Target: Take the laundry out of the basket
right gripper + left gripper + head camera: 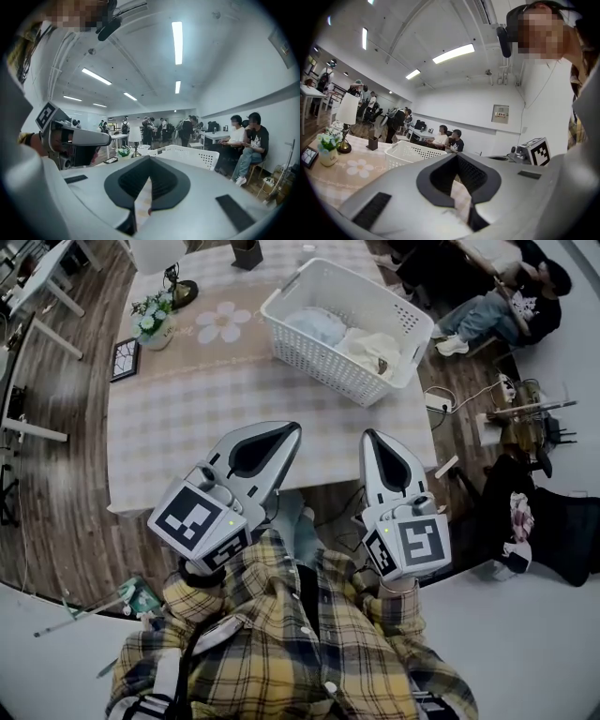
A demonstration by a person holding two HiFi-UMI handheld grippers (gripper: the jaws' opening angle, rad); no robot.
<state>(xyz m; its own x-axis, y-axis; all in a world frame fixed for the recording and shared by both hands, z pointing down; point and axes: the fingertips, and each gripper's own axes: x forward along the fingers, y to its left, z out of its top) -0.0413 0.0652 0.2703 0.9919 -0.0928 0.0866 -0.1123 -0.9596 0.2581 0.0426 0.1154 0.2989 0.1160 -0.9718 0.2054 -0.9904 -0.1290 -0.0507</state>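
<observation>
Head view: the left gripper (286, 432) and right gripper (372, 439) are held side by side at the person's chest, fingers pressed together on nothing and aimed at the white basket (309, 357), probably readying a reach. The laundry (352, 338) lies untouched inside it. The basket stands on a checked tabletop (187, 418) with a flower pot (155, 324) and lamp (180, 292), wood floor (56, 521) all around.

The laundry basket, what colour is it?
The basket is white; the head view shows it best.

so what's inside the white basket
A pale blue cloth and a cream cloth lie in the basket. Whatever lies beneath them is covered.
</observation>
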